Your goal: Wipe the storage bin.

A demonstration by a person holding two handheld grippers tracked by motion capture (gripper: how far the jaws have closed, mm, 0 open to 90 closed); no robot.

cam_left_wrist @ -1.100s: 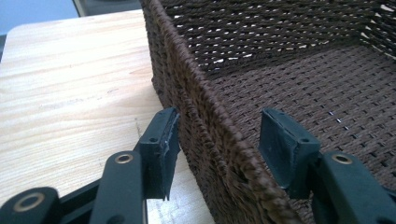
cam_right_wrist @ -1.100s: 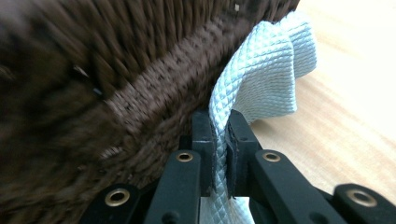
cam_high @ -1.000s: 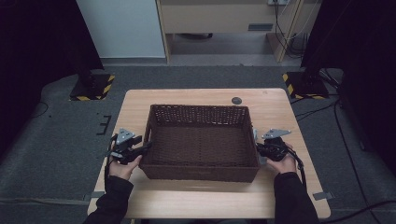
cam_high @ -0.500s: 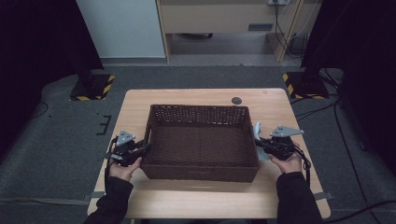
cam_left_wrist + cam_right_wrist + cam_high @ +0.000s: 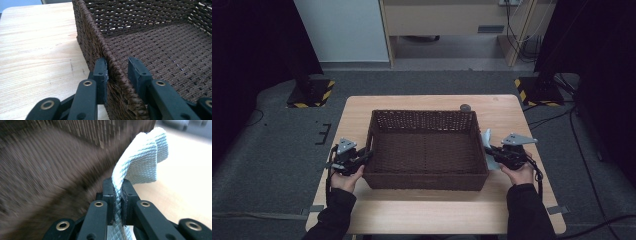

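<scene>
A dark brown wicker basket (image 5: 424, 114) stands in the middle of the wooden table (image 5: 427, 210). My left gripper (image 5: 368, 154) is at its left wall (image 5: 100, 47). The jaws straddle the rim, one outside and one inside, and have just been closing with the wall between them; the pads (image 5: 101, 72) now lie against the weave. My right gripper (image 5: 492, 152) is beside the basket's right wall, shut on a white woven strip (image 5: 142, 157). The strip (image 5: 487, 142) rises from the jaws and folds over at its top. The basket's inside (image 5: 162, 47) looks bare.
A small dark round object (image 5: 465, 107) lies on the table behind the basket. Bare wood (image 5: 37, 50) stretches left of the basket. Black stands with yellow-striped bases (image 5: 312, 95) sit on the floor beyond the table's far corners.
The left jaws have come together on the basket's left wall. The right gripper has risen a little, and the white strip now stands up beside the right wall.
</scene>
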